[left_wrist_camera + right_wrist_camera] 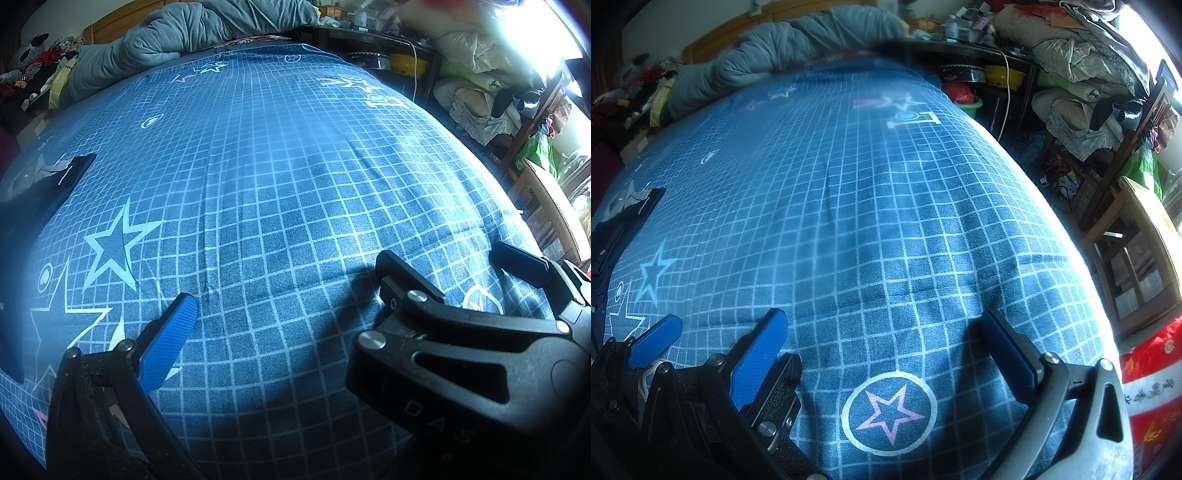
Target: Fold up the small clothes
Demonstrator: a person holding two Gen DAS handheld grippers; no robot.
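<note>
Both grippers hang over the blue grid-print bedsheet [886, 221] with nothing in them. The right gripper [882, 354] is spread wide, the circled star print between its fingers. The left gripper [277, 314] looks wide open too, though its right finger is hidden behind the other tool. The dark garment [40, 188] lies crumpled at the bed's far left, well apart from both.

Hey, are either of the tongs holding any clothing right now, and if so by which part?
Nothing is held. The left tongs and right tongs are both open over the bedsheet.
</note>
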